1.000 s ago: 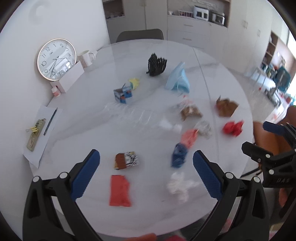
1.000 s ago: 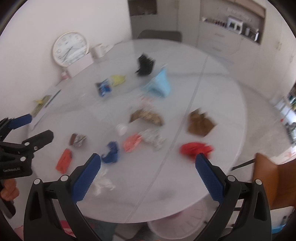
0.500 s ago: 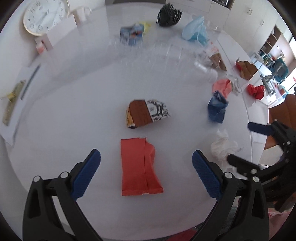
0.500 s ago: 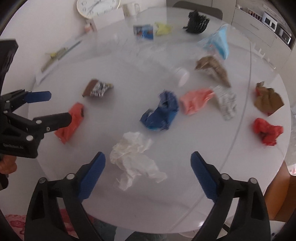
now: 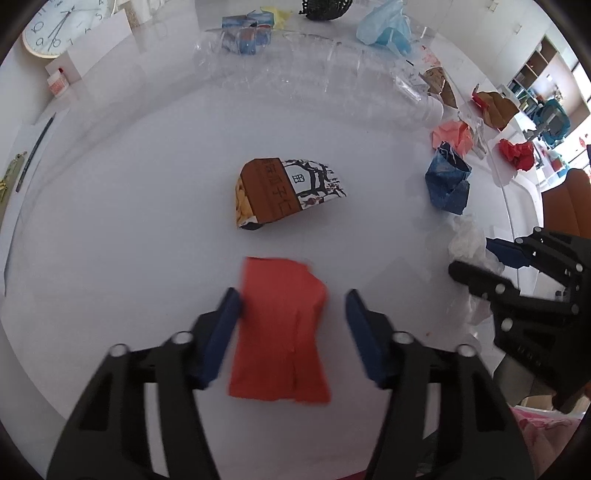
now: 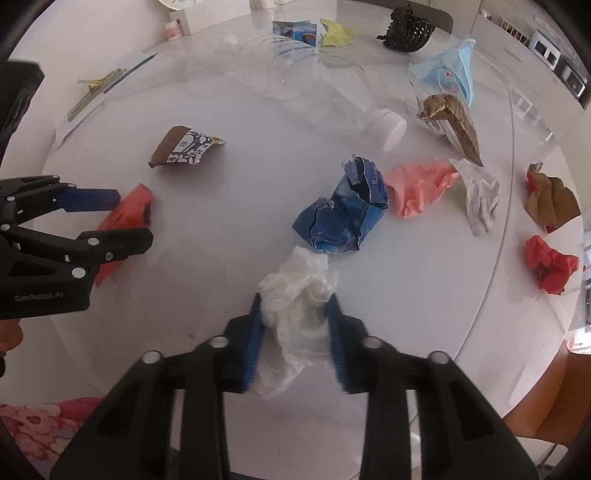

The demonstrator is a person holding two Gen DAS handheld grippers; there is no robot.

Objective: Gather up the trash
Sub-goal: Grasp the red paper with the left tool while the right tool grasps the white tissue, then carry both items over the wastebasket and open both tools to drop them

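Left gripper body (image 6: 44, 269): pale lettering, seemingly "GenRobot.AI", with the first letters unclear.
Wall clock (image 5: 62, 26): black numerals round the white dial; 8, 9 and 10 can be made out near the lower left rim.
Brown and white snack wrapper (image 5: 284, 192): a column of dark Chinese characters on the brown panel, too distorted to read with certainty; a small window-like drawing and black branch artwork on the white part.
Crumpled blue wrapper (image 6: 345, 218): a short pale code near its upper edge, perhaps "B2", not fully legible.
Brown packet (image 6: 452, 122): a white label with fine print, too small to read.
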